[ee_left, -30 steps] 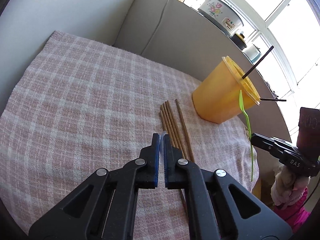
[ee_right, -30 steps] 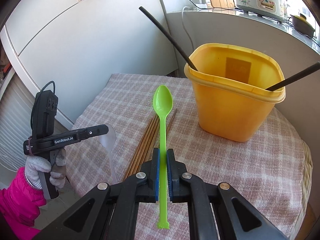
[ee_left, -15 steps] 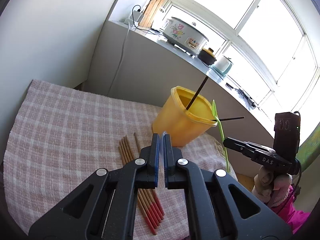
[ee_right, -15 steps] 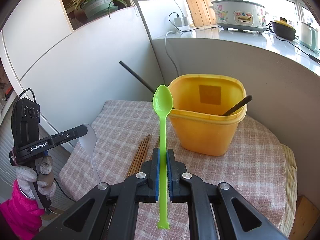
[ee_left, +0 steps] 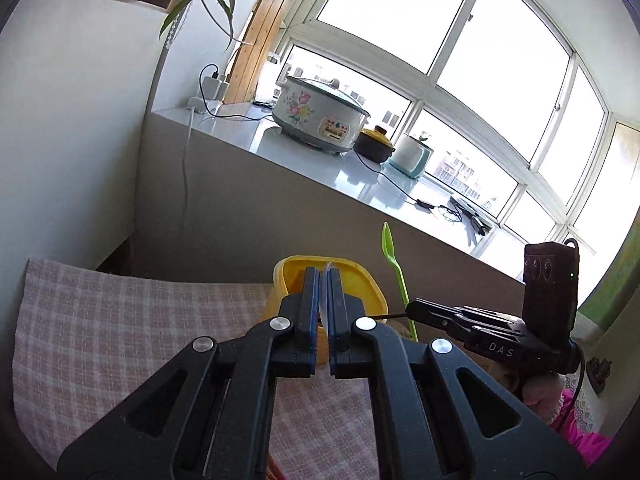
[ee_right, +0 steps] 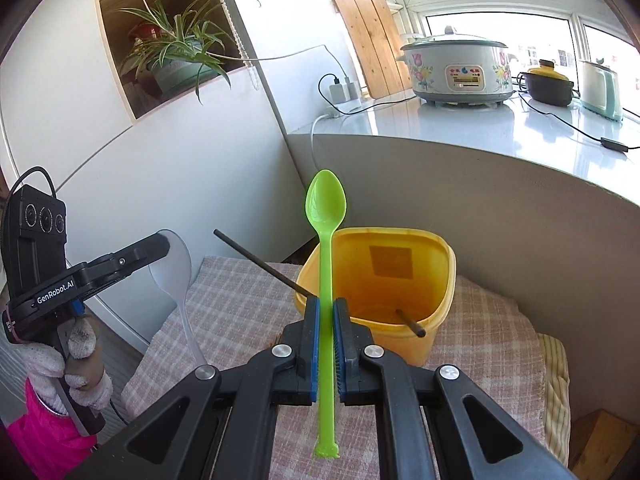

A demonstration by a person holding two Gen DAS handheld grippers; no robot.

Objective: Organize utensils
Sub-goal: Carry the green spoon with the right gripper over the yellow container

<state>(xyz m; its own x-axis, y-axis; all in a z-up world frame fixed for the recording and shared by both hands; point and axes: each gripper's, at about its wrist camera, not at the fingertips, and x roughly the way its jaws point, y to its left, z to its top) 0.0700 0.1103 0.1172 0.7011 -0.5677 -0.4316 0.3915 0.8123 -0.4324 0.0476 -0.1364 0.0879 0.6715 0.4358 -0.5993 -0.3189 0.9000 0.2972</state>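
1. Left wrist view: the left tool (ee_left: 324,276) pinched a clear spoon (ee_left: 325,312), just before the yellow tub (ee_left: 372,288).
2. Right wrist view: the right tool (ee_right: 325,306) pinched a green spoon (ee_right: 325,216), upright before the tub (ee_right: 440,280) on the checked cloth (ee_right: 240,312).

A white floral rice cooker (ee_right: 458,70) stands on the pale windowsill counter (ee_right: 460,120), with a dark pot with a yellow lid (ee_right: 547,83) beside it and a mint-and-white kettle (ee_right: 600,88) beyond that. A spider plant (ee_right: 180,54) in a pale green pot sits in a wall niche, and a charger (ee_right: 340,90) is plugged in near upright wooden planks (ee_right: 368,40). A pink checked cloth (ee_left: 132,320) covers the tabletop.
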